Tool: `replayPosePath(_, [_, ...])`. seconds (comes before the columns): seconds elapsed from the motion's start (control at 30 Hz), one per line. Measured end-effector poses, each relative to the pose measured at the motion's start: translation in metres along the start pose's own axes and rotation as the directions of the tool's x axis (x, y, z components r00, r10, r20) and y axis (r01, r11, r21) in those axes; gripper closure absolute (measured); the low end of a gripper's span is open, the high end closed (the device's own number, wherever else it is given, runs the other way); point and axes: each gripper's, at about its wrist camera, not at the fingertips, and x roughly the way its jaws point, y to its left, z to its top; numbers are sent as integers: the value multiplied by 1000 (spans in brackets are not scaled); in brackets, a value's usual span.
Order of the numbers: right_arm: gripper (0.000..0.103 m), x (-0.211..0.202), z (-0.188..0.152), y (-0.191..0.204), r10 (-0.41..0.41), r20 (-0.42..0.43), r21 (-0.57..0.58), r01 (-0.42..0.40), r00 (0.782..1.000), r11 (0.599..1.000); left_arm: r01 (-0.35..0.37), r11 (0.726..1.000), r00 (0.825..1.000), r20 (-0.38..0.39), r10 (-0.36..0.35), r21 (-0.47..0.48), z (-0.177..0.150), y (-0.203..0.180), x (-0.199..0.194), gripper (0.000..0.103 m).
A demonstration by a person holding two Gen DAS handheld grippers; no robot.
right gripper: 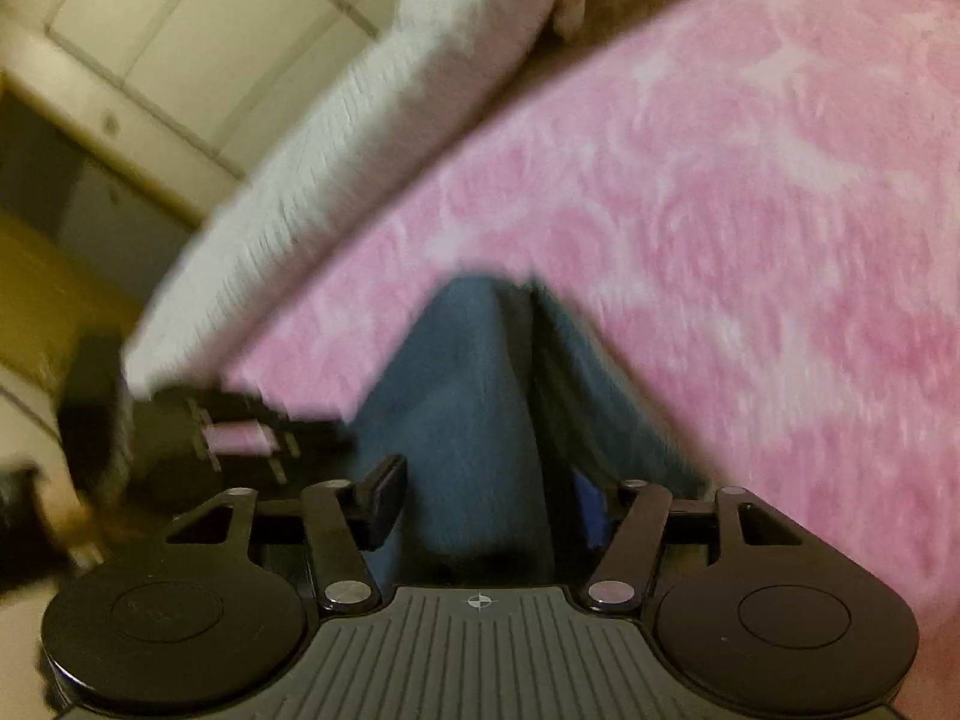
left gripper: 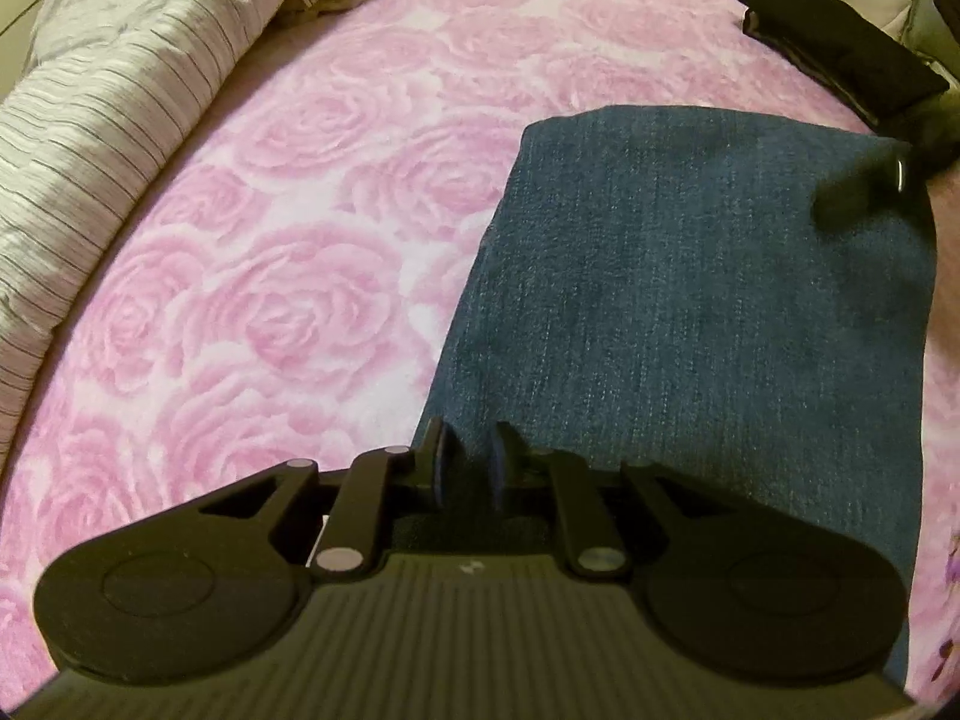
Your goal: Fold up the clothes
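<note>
Left wrist view shows your left gripper (left gripper: 467, 456) with its jaws nearly closed, a narrow gap between the pads, at the near edge of the jeans (left gripper: 690, 312); whether denim is pinched there you cannot tell. The jeans lie as a flat, squared panel on the pink rose blanket (left gripper: 270, 240), likely so a fold can be made cleanly. Your right gripper (right gripper: 480, 498) stands wide open with denim between the fingers, nothing clamped. Only the left view shows the black folded garment (left gripper: 840, 54) beyond; only the right, blurred, shows a crease running through the jeans (right gripper: 456, 396).
</note>
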Motion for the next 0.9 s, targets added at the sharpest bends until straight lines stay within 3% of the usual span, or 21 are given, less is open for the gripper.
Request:
replayPosePath(0.07, [84, 7, 0, 4, -8, -31, -26, 7, 999, 1000, -28, 999, 999, 43, 29, -17, -1, -1, -13, 95])
replayPosePath(0.17, [85, -6, 17, 15, 58, 19, -127, -55, 998, 990, -85, 994, 987, 134, 93, -68, -6, -3, -37, 95])
replayPosePath(0.23, [85, -6, 22, 4, 67, 32, -133, -62, 997, 989, -89, 991, 984, 146, 103, -101, -4, -7, -34, 95])
replayPosePath(0.37, [81, 18, 16, -44, 19, -14, 6, -19, 1000, 1000, -92, 995, 992, 82, 94, -36, 6, -19, -16, 93])
replayPosePath(0.47, [73, 6, 14, -47, 22, -8, 54, -22, 1000, 998, -91, 996, 995, 31, 90, 17, 14, -28, -3, 87])
replayPosePath(0.6, [70, -24, 11, -35, -50, 56, 27, 48, 997, 998, -118, 991, 986, 122, 109, 66, 22, -27, -38, 87])
replayPosePath(0.73, [70, -39, 5, -17, -116, 160, -2, 118, 980, 993, -58, 991, 981, 192, 34, 122, 51, -38, -35, 87])
replayPosePath(0.8, [70, -36, 1, -11, -135, 179, -31, 143, 974, 989, -24, 985, 981, 195, -9, 169, 68, -49, -13, 88])
replayPosePath(0.9, [70, -26, -4, -20, -190, 155, -19, 195, 970, 981, 21, 981, 993, 113, -43, 192, 88, -56, 37, 88])
